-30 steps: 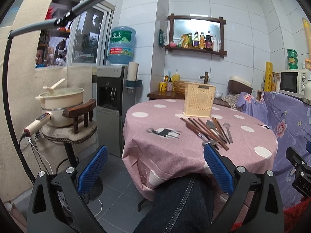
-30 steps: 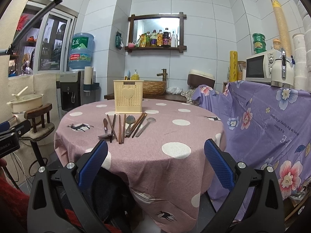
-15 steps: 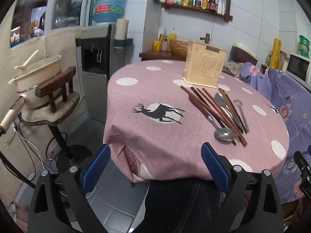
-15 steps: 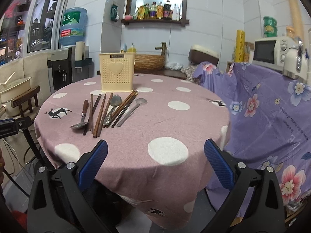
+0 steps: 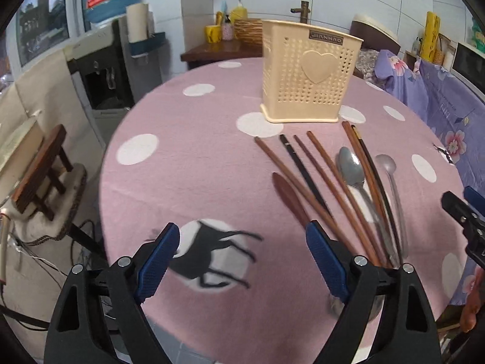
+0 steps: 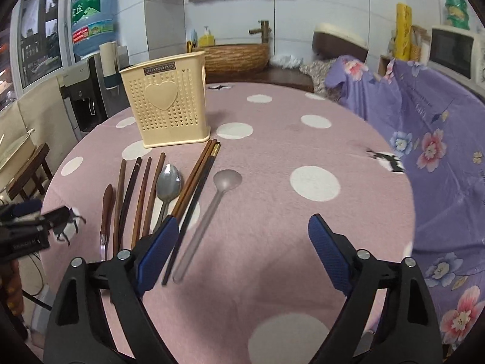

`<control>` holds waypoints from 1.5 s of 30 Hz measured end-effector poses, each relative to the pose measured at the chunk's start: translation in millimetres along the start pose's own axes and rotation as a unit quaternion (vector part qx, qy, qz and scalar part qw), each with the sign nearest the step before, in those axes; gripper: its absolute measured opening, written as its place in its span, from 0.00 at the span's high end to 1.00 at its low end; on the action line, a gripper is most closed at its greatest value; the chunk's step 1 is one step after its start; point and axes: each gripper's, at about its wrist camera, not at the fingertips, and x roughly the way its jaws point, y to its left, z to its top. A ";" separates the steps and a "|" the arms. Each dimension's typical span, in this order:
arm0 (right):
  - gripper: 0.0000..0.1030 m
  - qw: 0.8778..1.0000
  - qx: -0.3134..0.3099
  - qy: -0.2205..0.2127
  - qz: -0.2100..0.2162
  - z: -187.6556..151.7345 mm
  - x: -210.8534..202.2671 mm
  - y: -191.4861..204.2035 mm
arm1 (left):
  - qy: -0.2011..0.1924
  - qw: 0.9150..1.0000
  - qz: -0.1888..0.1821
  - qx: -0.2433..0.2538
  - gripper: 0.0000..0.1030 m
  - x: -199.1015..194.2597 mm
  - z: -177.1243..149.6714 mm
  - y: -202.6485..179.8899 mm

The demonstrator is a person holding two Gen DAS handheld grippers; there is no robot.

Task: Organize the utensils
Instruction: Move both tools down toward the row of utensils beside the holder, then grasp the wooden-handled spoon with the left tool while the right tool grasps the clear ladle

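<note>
A cream perforated utensil holder (image 5: 310, 74) with a heart stands upright on the pink dotted tablecloth (image 5: 188, 163); it also shows in the right wrist view (image 6: 165, 101). In front of it lie several brown chopsticks (image 5: 327, 170), a metal spoon (image 5: 350, 168), a clear spoon (image 6: 212, 209) and a wooden-handled utensil (image 6: 106, 209). My left gripper (image 5: 239, 261) is open and empty, over the table's near edge, left of the utensils. My right gripper (image 6: 239, 251) is open and empty, just right of the utensils' near ends.
A water dispenser (image 6: 88, 69) stands left of the table, with a pot and a small wooden stool (image 5: 39, 176) nearer. A purple floral cloth (image 6: 439, 139) covers the counter on the right, with a microwave (image 6: 454, 51) on it. A basket and sink sit behind.
Both grippers have moved forward and tilted down over the table. The utensils and holder now look much closer. Both grippers stay open and nothing on the table has moved.
</note>
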 end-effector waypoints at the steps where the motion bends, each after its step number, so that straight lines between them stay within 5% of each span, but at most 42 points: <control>1: 0.16 1.000 0.000 0.003 -0.007 2.5 4.6 1.5 | 0.006 1.000 0.002 -0.001 0.19 5.4 2.9 -2.9; 12: 0.16 1.000 -0.019 0.007 -0.023 0.9 15.6 7.1 | 0.086 0.995 -0.036 -0.039 0.48 47.8 19.5 -14.8; 23: 0.17 0.999 0.013 0.038 -0.016 10.8 29.1 0.6 | 0.106 0.994 -0.020 -0.022 0.71 64.4 35.3 -17.4; 29: 0.24 0.994 0.053 0.091 -0.008 23.2 61.1 0.5 | 0.120 0.992 -0.017 -0.018 0.72 71.9 46.4 -19.3; 40: 0.45 0.987 0.037 0.151 -0.036 33.3 108.1 24.8 | 0.117 0.993 -0.019 -0.011 0.72 62.4 34.7 -31.2; 45: 0.48 0.987 0.037 0.152 -0.047 40.3 115.4 28.6 | 0.115 0.993 -0.013 -0.005 0.73 64.0 35.8 -35.0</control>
